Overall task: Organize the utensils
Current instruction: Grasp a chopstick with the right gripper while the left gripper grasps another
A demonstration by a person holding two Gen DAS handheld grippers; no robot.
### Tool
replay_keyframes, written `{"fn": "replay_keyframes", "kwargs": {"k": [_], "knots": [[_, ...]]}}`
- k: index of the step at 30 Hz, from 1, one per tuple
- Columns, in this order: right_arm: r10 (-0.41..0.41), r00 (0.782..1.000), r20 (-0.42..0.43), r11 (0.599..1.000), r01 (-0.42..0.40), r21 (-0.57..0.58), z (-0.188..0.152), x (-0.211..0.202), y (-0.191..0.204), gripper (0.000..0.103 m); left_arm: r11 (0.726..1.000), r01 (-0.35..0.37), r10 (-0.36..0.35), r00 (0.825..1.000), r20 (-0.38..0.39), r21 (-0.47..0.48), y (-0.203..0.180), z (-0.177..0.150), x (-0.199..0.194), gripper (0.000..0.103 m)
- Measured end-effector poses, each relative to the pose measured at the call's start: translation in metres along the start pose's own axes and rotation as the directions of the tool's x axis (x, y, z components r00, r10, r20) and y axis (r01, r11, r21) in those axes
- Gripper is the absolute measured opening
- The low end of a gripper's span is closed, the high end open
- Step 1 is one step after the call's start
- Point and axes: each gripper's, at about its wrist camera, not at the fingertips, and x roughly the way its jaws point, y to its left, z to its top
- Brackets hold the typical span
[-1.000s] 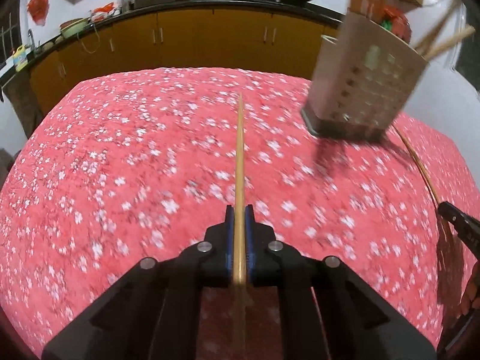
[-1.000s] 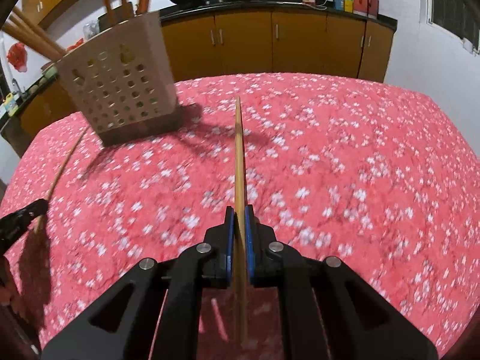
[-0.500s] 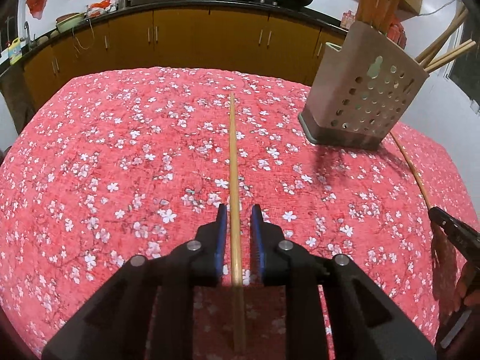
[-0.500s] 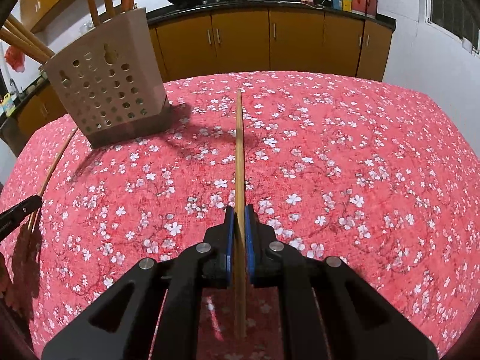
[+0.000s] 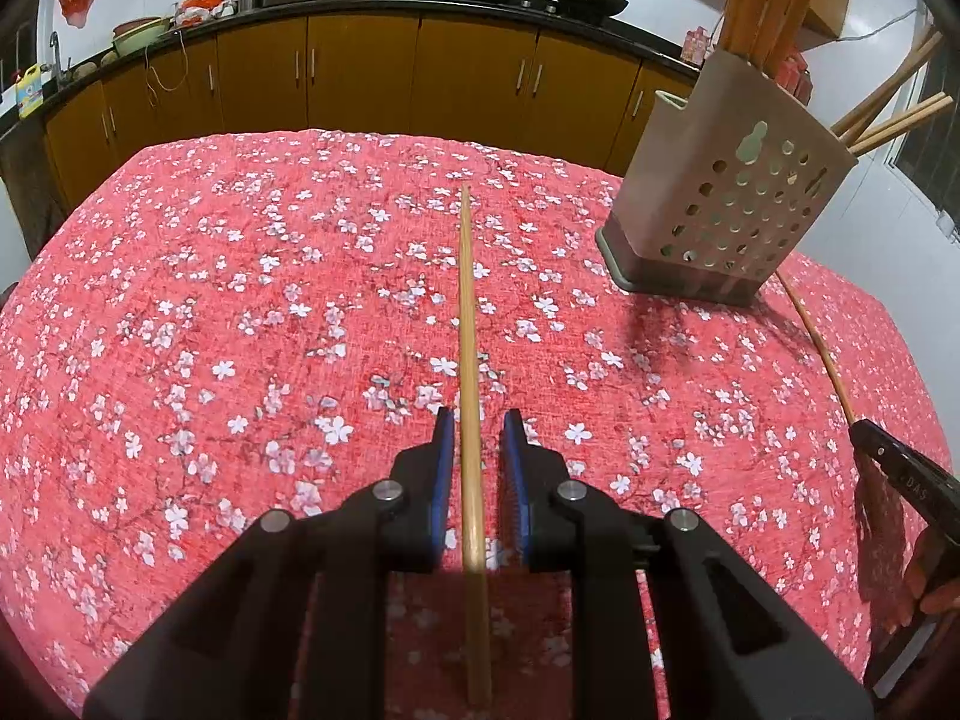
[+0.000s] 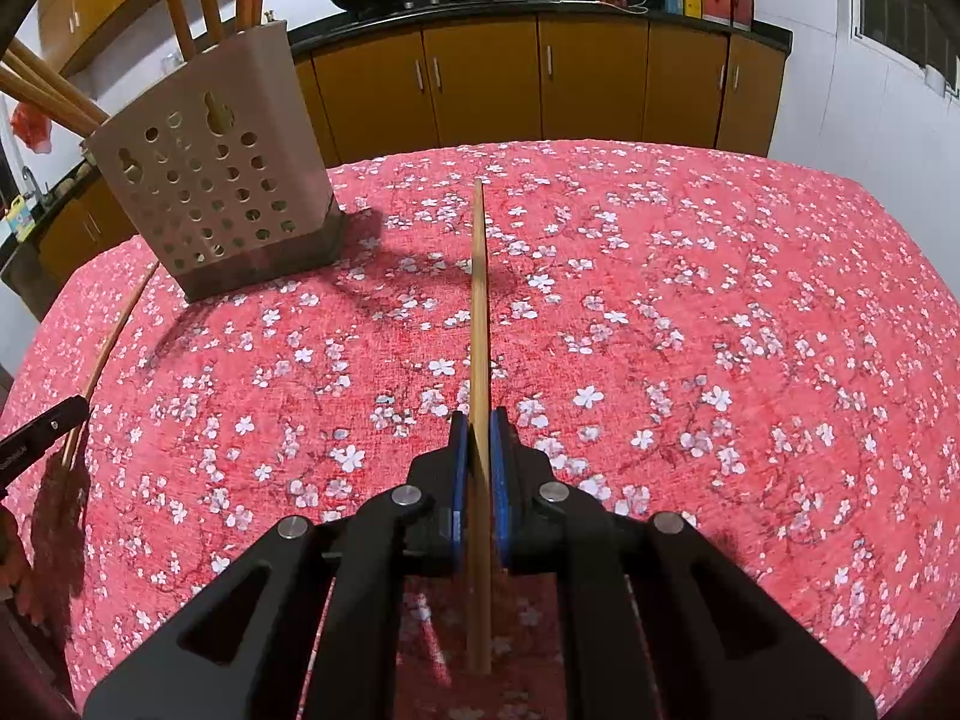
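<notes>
Left gripper (image 5: pixel 477 450): jaws just opened, blue pads parted, clear gap either side of wooden chopstick (image 5: pixel 467 324) lying between them, no grip. Chopstick ran straight ahead over red floral tablecloth (image 5: pixel 180 312).

Right gripper (image 6: pixel 478 444): clamped tight on second chopstick (image 6: pixel 479 300), pads pressed against both sides, stick pointing forward above cloth.

Perforated beige utensil holder (image 5: pixel 726 198) stood upright on table, between the two grippers, further chopsticks (image 5: pixel 894 114) poking out of top.
</notes>
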Motion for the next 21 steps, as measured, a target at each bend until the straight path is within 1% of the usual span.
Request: {"fn": "replay_keyframes", "kwargs": {"k": [21], "knots": [[0.002,1.000,-0.001,1.000,-0.002,0.004,0.0014,0.0008,-0.0002,0.009,1.000,-0.001,0.001,1.000,-0.005,-0.004,-0.0011,0.0032,0.0000,0.019]]}}
